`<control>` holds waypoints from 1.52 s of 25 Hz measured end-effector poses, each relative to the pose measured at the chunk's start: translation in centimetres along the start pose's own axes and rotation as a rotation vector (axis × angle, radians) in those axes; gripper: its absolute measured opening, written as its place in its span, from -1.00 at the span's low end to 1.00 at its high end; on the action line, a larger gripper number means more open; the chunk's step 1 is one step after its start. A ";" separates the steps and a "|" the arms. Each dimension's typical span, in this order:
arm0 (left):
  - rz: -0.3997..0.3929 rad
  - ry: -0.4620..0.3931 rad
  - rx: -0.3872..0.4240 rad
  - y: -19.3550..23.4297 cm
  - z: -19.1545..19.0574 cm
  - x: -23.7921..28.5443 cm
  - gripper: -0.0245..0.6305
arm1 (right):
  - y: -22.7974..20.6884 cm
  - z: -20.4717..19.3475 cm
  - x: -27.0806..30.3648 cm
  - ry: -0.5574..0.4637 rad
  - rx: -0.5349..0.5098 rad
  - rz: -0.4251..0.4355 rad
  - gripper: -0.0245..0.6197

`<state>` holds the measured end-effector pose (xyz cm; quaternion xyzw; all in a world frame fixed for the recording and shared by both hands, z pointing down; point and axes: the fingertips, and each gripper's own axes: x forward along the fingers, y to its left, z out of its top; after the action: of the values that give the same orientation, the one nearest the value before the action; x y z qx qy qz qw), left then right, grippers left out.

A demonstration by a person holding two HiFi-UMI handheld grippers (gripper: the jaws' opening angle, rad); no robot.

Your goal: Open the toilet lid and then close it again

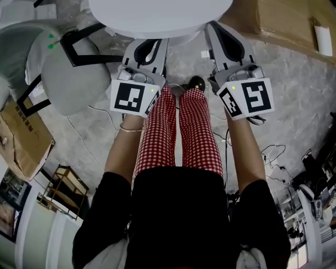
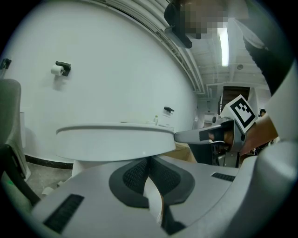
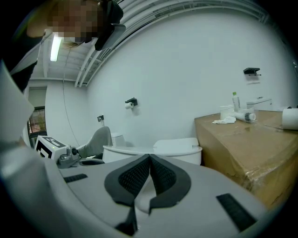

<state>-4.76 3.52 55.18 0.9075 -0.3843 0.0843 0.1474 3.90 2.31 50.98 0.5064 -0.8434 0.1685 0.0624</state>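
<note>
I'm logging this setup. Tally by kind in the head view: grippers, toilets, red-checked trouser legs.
Grippers: 2 (left gripper, right gripper)
Toilets: 1 (toilet)
Legs: 2 (red-checked trouser legs)
Total: 5

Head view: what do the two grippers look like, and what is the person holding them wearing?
The left gripper and right gripper are both light grey with black textured pads. Each carries a white cube with black square markers and a small green light. The person wears a black top, red-and-white checked trousers and a thin bracelet on the left wrist.
</note>
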 end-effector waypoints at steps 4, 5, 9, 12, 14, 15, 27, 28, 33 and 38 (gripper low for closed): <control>0.002 0.013 0.000 0.0 -0.8 0.0 -0.92 | 0.0 -0.7 -0.1 0.009 0.002 0.001 -0.86; 0.002 0.015 -0.002 0.0 -1.0 0.0 -0.92 | 0.0 -0.9 -0.1 0.012 0.003 -0.001 -0.86; 0.003 0.026 -0.011 0.0 -1.9 0.0 -0.92 | 0.1 -1.8 -0.2 0.029 0.005 -0.003 -0.86; 0.006 0.033 -0.019 -0.1 -2.4 -0.1 -0.92 | 0.0 -2.3 -0.3 0.040 0.008 -0.006 -0.86; 0.007 0.038 -0.026 -0.1 -2.9 -0.1 -0.92 | 0.0 -2.8 -0.4 0.049 0.015 -0.009 -0.86; 0.007 0.041 -0.029 -0.1 -3.1 -0.2 -0.92 | 0.0 -3.0 -0.4 0.055 0.017 -0.010 -0.86; 0.014 0.071 -0.041 0.1 -5.4 -0.9 -0.92 | 0.0 -5.2 -0.5 0.124 0.028 -0.031 -0.86; 0.014 0.074 -0.042 0.0 -5.6 -0.9 -0.92 | 0.0 -5.4 -0.5 0.129 0.026 -0.031 -0.87; 0.009 0.094 -0.033 -0.1 -6.8 -1.0 -0.92 | -0.1 -6.4 -0.6 0.155 0.033 -0.032 -0.86; 0.014 0.097 -0.030 0.2 -7.6 -1.0 -0.92 | 0.1 -7.5 -0.5 0.174 0.026 -0.040 -0.86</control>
<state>-5.89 6.58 62.17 0.8974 -0.3843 0.1233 0.1785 3.55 5.34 57.83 0.5073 -0.8222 0.2218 0.1321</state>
